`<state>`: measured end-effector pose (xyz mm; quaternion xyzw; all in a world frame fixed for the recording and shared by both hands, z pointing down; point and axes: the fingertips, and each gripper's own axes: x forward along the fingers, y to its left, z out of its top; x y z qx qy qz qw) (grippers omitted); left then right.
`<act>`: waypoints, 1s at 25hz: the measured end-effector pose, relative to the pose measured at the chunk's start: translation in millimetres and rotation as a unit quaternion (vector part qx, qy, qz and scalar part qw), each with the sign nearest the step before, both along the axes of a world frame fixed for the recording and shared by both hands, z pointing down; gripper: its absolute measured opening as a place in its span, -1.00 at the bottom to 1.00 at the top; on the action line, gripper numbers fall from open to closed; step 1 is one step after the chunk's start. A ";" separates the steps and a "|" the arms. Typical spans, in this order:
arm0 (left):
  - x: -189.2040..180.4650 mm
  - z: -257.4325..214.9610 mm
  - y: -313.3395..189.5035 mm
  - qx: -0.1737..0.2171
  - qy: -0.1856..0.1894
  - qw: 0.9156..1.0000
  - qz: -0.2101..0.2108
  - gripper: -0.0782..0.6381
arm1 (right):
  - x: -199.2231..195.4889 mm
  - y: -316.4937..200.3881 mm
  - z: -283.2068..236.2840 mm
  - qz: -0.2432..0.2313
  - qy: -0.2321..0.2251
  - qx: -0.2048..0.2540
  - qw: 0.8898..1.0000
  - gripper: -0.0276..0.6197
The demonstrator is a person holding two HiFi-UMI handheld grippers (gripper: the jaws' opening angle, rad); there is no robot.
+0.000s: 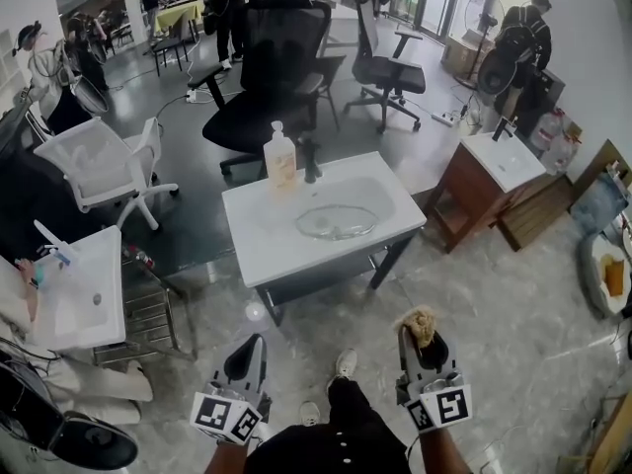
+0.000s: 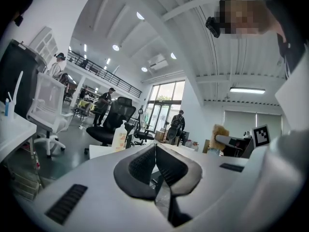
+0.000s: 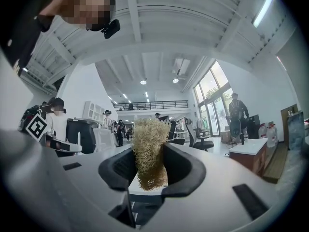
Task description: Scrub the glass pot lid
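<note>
The glass lid (image 1: 336, 222) is seen lying flat in the basin (image 1: 383, 197) that is sunk into the white desk (image 1: 259, 243), well ahead of both grippers. A dark tap (image 1: 311, 158) is mounted behind the basin. Just to its left, a soap bottle (image 1: 280, 162) is stood upright on the back edge of the desk. A black chair (image 1: 272, 77) is placed just beyond the desk. A white chair (image 1: 104, 161) is seen off to the left, and a second basin unit (image 1: 494, 171) on a wooden base is seen to the right.

Nearer the camera, both grippers are held side by side over the marbled floor (image 1: 494, 324), well short of the desk. The jaws of the right gripper (image 1: 423, 344) are closed on a tan, fibrous scrubber (image 3: 148, 151), which is pinched between the pads and stands out past their tips. Nothing is held by the left gripper (image 1: 249, 352): in the left gripper view its jaws are pressed fully together, with no gap between them.
</note>
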<state>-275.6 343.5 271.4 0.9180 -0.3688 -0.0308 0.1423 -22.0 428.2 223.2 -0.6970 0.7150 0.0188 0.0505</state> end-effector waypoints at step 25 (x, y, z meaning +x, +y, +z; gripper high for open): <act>158.9 -1.3 -188.0 -0.017 -0.003 0.998 -0.062 -0.71 | 162.2 -218.2 4.8 -0.068 -0.007 -0.004 0.998 -0.45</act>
